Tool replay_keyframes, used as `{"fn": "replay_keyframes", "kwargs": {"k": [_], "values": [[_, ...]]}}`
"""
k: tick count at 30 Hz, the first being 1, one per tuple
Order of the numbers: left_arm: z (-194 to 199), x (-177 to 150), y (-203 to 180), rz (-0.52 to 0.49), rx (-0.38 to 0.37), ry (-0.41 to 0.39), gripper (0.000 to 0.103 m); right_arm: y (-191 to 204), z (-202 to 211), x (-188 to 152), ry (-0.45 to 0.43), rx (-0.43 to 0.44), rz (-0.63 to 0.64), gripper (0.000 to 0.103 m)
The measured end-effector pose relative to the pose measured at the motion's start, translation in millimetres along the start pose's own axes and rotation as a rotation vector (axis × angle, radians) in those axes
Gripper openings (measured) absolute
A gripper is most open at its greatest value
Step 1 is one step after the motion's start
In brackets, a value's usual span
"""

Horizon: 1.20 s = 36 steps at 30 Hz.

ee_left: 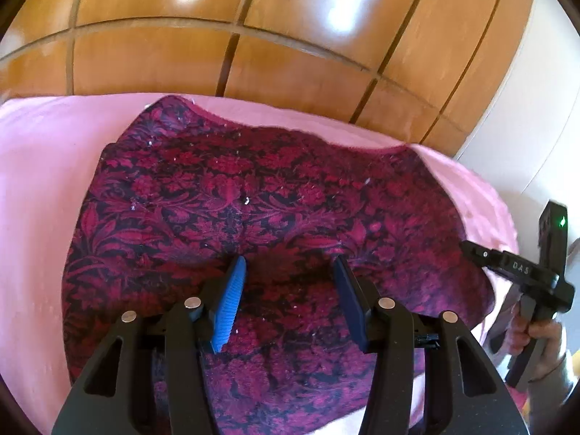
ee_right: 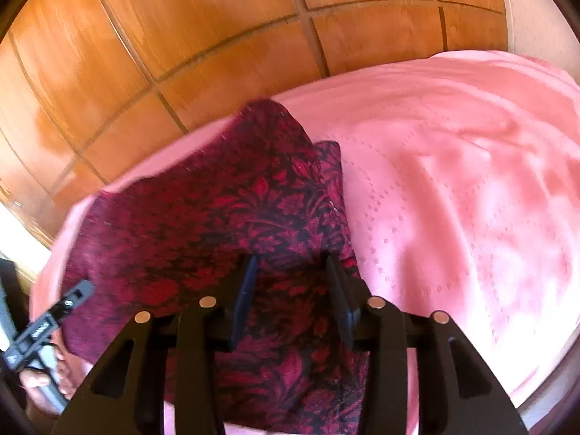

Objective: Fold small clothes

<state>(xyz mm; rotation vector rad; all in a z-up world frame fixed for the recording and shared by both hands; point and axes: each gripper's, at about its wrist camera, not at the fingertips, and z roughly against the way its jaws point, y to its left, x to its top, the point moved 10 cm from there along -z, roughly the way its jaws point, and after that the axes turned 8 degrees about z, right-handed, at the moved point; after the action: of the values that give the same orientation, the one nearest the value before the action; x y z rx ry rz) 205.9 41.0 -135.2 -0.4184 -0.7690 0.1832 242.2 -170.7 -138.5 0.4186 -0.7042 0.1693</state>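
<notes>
Crimson-and-black floral garment [ee_left: 261, 217] lies spread on a pink bedcover [ee_left: 40, 181], seen from the left wrist camera with a panelled wooden wardrobe [ee_left: 290, 29] rising behind the bed. From left to right in that view: bare pink cover, then the garment's broad patterned face, then the left gripper [ee_left: 290, 264] poised over the cloth near its middle, its jaws standing apart (one finger faced with a ribbed blue pad [ee_left: 232, 301], the other dark) with nothing pinched between them. Whether the tips rest on the fabric cannot be told. At the far right edge, the right gripper [ee_left: 471, 246] reaches in beside the garment's edge, held by a hand [ee_left: 540, 340].

The right wrist camera, blurred, shows the left gripper's tip [ee_right: 81, 290] and the hand [ee_right: 40, 380] holding it at the left, the garment [ee_right: 203, 217] in the centre, and the dotted pink bedcover [ee_right: 453, 181] stretching away to the right. The right gripper [ee_right: 291, 264] sits over the garment near its right-hand edge, jaws parted and clasping no cloth; contact with the fabric below is unclear.
</notes>
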Motion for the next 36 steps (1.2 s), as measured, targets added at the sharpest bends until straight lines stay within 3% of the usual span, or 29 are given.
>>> {"fn": "replay_keyframes", "kwargs": {"k": [2, 3, 6, 9, 13, 18, 20, 22, 27, 32, 36], "values": [[9, 2, -1, 0.006, -0.004, -0.015, 0.05, 1, 14, 0, -0.025, 0.048, -0.017, 0.074], [13, 2, 0, 0.01, -0.005, -0.023, 0.05, 0, 20, -1, -0.036, 0.04, -0.018, 0.082], [27, 1, -4, 0.039, -0.054, -0.042, 0.05, -10, 29, -10, -0.03, 0.043, -0.029, 0.084], [35, -3, -14, 0.033, -0.092, -0.044, 0.05, -20, 20, -27, 0.027, 0.139, -0.118, 0.084], [24, -12, -30, -0.024, -0.092, -0.016, 0.05, -21, 7, -46, 0.08, 0.221, -0.175, 0.074], [-10, -24, -26, -0.019, -0.05, 0.063, 0.05, -17, 4, -48, 0.105, 0.267, -0.158, 0.064], [-14, -22, -25, 0.0, -0.058, 0.064, 0.05, -14, 3, -49, 0.115, 0.266, -0.14, 0.043], [-17, -19, -24, 0.006, -0.065, 0.073, 0.05, -6, 8, -44, 0.119, 0.259, -0.119, 0.033], [-17, -15, -16, 0.069, -0.133, 0.09, 0.05, 17, 37, -20, 0.072, 0.317, -0.102, 0.028], [-16, -13, -11, 0.095, -0.166, 0.088, 0.05, 90, 78, 20, -0.036, 0.443, 0.015, 0.025], [-5, -10, -3, 0.119, -0.211, 0.081, 0.05, 171, 80, 31, -0.051, 0.533, 0.158, 0.024]]}}
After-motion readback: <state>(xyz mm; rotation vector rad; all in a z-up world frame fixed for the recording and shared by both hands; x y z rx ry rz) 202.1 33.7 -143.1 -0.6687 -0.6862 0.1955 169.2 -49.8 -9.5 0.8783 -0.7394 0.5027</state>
